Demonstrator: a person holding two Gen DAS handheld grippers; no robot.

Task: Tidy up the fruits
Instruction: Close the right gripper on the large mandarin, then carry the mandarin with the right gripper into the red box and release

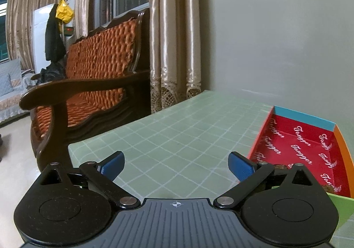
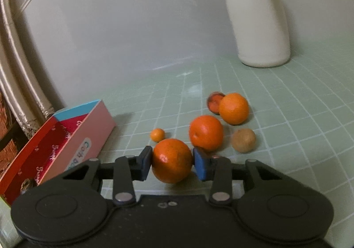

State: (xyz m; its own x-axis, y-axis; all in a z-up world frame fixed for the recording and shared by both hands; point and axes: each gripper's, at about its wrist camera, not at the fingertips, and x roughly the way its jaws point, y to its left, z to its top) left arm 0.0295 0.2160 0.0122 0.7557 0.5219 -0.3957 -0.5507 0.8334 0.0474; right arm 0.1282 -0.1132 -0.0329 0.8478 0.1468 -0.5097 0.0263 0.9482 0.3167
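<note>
My right gripper [image 2: 172, 162] is shut on an orange [image 2: 172, 160] and holds it above the green mat. Beyond it lie two more oranges [image 2: 206, 132] [image 2: 233, 108], a tiny orange fruit [image 2: 157, 134], a brown kiwi-like fruit [image 2: 243, 140] and a small red fruit [image 2: 214, 100]. The open box with a red lining [image 2: 59, 144] stands to the left of the right gripper; it also shows in the left wrist view [image 1: 303, 144], with something brown in its near end. My left gripper [image 1: 176, 165] is open and empty over the mat, left of the box.
A white thermos jug [image 2: 257, 20] stands at the back right on the green grid mat [image 1: 172, 128]. A grey wall runs behind the table. A wooden armchair with an orange cushion [image 1: 95, 84] and curtains [image 1: 174, 33] are off the table's left.
</note>
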